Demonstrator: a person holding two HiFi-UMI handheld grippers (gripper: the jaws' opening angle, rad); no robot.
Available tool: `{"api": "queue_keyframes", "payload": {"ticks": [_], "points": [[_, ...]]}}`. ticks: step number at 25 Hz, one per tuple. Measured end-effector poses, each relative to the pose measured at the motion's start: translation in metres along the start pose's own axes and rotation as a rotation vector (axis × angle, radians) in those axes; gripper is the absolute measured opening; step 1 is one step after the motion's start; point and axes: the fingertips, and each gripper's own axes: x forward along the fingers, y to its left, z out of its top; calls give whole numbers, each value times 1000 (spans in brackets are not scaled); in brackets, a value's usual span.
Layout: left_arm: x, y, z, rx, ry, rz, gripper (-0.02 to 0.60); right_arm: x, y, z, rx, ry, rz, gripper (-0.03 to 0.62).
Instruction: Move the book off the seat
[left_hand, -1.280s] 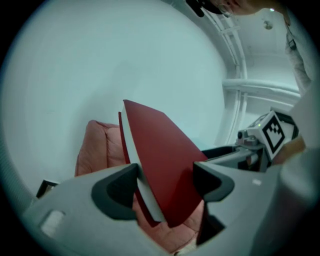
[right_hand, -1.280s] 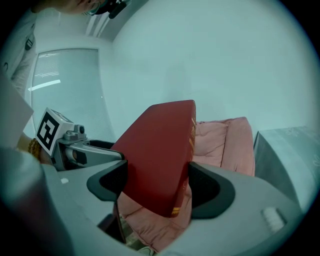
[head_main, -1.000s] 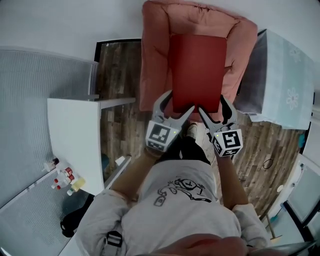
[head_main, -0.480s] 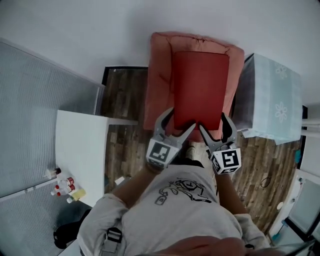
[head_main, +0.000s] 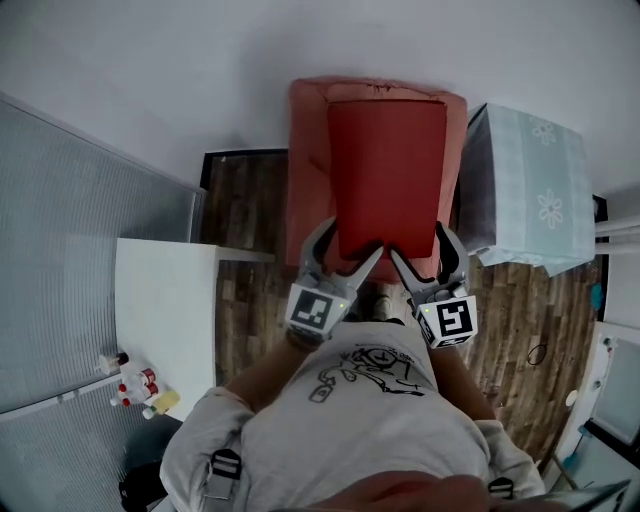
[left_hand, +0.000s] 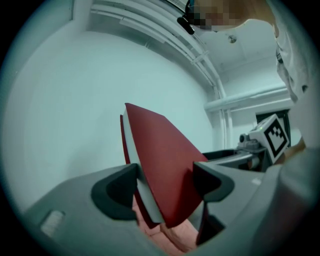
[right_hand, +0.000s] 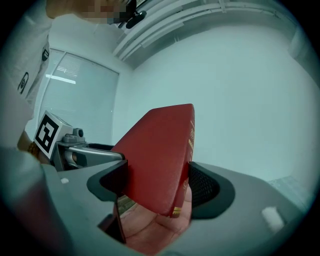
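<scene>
The left gripper (head_main: 350, 248) and right gripper (head_main: 418, 248) each clamp grey, dark-padded jaws on the near edge of the flat, rectangular, smooth red hardcover book (head_main: 388, 170), which is held over the puffy pink seat (head_main: 306, 170).

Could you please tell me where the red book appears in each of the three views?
Head view: red book at upper centre, over the seat.
Left gripper view: centre, upright between the fingers.
Right gripper view: centre, spine at its right, between the fingers.
Shared landmark: the pink seat cushion, beneath the book in both gripper views.
</scene>
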Motion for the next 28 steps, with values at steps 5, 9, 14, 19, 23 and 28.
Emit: {"api": "queue_keyframes", "payload": {"ticks": [5, 9, 14, 19, 23, 28], "points": [[8, -9, 0, -14, -9, -50, 345, -11, -7, 1, 4, -2, -49, 385], [17, -23, -7, -16, 7, -125, 345, -26, -16, -6, 24, 4, -118, 383], [30, -48, -8, -9, 14, -233, 345, -52, -30, -7, 29, 2, -223, 383], [39, -81, -10, -6, 23, -347, 345, -87, -40, -9, 40, -3, -343, 382], [46, -110, -1, -42, 23, -422, 345, -116, -48, -12, 60, 1, -431, 383], [50, -142, -9, -20, 23, -521, 345, -149, -55, -18, 62, 9, -523, 383]]}}
